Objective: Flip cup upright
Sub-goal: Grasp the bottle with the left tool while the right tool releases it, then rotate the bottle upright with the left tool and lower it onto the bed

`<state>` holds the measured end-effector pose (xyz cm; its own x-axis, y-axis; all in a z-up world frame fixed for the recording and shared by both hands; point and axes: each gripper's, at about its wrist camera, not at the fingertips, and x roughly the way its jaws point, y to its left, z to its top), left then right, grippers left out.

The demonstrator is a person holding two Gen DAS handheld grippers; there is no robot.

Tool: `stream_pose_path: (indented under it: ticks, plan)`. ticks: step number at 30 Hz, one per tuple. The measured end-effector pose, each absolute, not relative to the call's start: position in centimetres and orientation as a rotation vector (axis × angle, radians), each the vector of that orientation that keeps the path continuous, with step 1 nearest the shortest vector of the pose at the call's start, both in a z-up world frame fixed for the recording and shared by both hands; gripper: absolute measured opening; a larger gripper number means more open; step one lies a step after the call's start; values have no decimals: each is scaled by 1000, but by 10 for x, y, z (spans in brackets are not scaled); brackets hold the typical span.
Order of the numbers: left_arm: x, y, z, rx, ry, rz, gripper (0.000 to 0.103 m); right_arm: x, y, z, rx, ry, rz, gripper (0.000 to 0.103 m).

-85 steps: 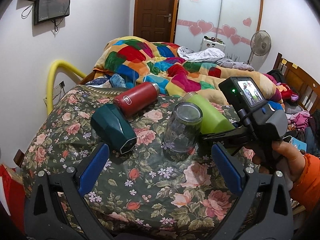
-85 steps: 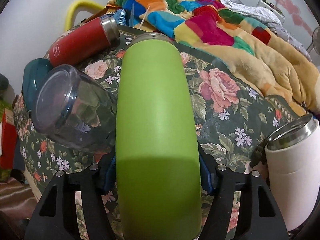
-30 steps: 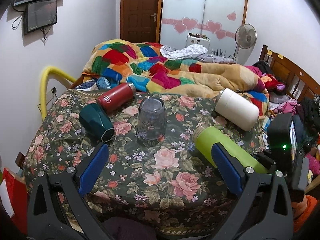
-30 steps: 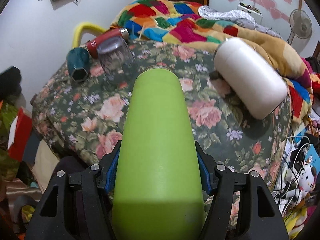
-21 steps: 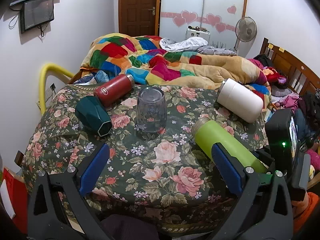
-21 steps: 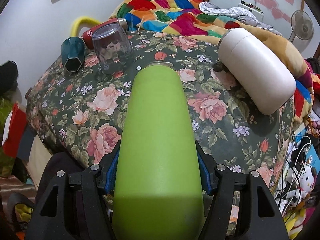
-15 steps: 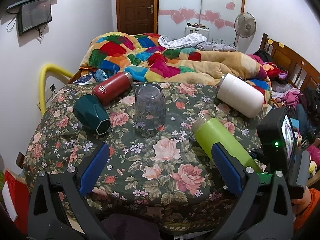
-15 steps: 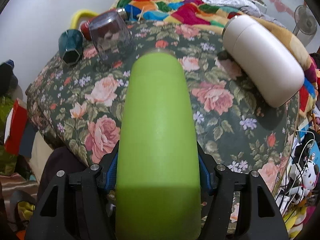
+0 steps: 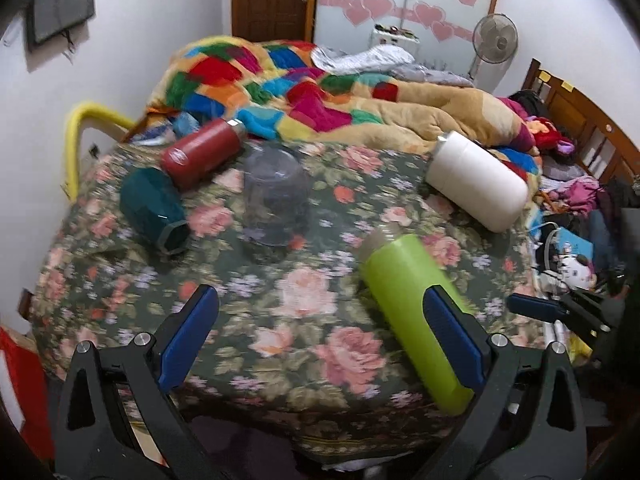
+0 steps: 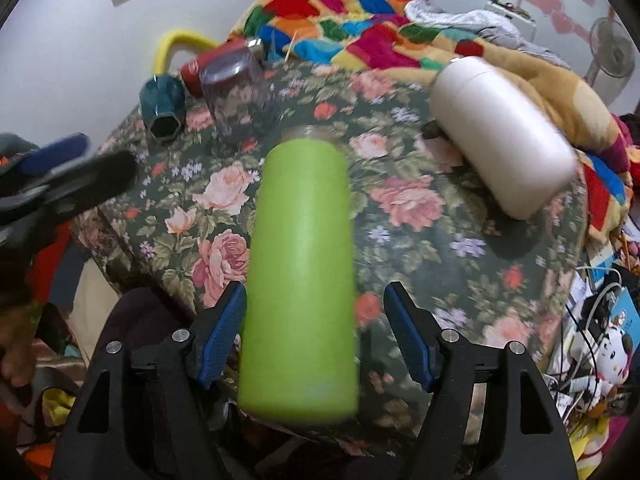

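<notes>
Between the spread right gripper (image 10: 314, 338) fingers: lime-green cylindrical metal cup (image 10: 300, 280), lying unheld on its side
Left gripper (image 9: 320, 332) at lower frame gapes wide, holding nothing; floral tablecloth (image 9: 280, 292) beneath

Green cup (image 10: 300, 272) lying on floral tablecloth (image 10: 420, 248), right gripper (image 10: 314, 320) spread around it

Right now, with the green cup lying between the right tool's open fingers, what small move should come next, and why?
Probably close the right tool on the green cup: it lies on its side on the table, base near the edge, jaws open around it, nothing gripping it.
</notes>
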<state>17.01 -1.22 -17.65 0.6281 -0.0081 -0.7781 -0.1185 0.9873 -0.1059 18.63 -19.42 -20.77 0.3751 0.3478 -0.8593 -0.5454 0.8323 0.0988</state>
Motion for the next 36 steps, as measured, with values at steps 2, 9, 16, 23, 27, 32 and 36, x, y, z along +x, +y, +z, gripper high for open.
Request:
stream_pose_path:
  ticks: [2,9,16,23,27,32,36]
  plan:
    - [181,-19,-186,-186,939,8,103,182,-207,-196,-187,1009,556,68]
    - [213,-37,-224,-336,1142,-84,88,172,-241,-165,-149,889,424,71]
    - [237,-45,-246,-398,1263,-96,86,160,-252,-159,-141,851,390,71]
    - [250,-52,-263,-298,1291,-29,69,150,-255,-158,-145,837,391,71]
    - [251,-52,-256,-314,1273,-44,65,147,-254,-156,-152,827,390,71]
    - [241,-60,-226,-281,1195,-81,62,147,-252,-153,-152,819,388,71]
    - [231,-63,-194,-241,1114,-109,62,147,-250,-151,-152,812,392,71]
